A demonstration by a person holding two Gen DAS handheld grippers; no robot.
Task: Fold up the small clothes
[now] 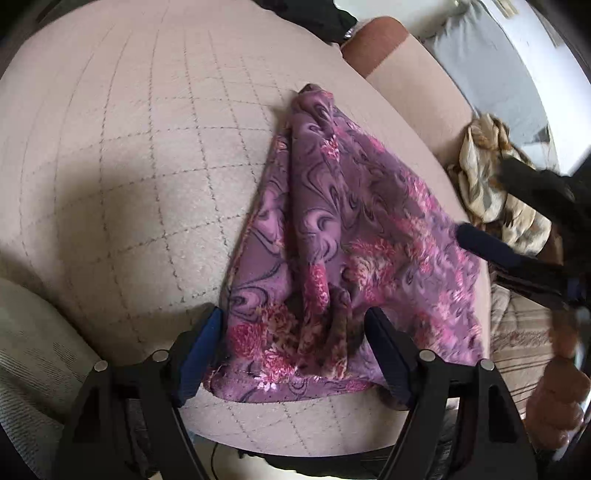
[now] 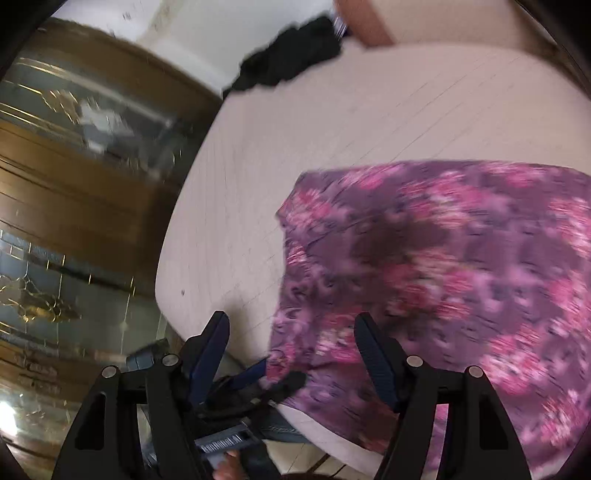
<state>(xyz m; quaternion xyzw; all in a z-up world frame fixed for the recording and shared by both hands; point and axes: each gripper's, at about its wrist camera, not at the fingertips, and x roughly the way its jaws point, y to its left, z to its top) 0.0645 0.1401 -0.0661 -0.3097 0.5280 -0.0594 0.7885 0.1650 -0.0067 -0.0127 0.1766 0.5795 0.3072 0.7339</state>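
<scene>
A purple garment with pink flowers (image 1: 354, 236) lies folded into a rough triangle on a beige quilted cushion (image 1: 129, 166). My left gripper (image 1: 295, 325) stands open at the garment's near edge; the wrinkled hem lies loose between its fingers, and the pads do not press on it. At the right edge of the left wrist view, my right gripper (image 1: 482, 195) hovers over the garment's right side, blurred. In the right wrist view, the right gripper (image 2: 291, 325) is open above the garment (image 2: 443, 266) and its left corner, with nothing gripped. The left gripper (image 2: 273, 374) shows just below.
A black cloth (image 1: 314, 14) lies at the cushion's far edge. A crumpled beige and brown patterned cloth (image 1: 484, 166) sits off to the right. A wooden cabinet with glass doors (image 2: 74, 184) stands beyond the cushion's left side. A person's hand (image 1: 554, 398) holds the right gripper's handle.
</scene>
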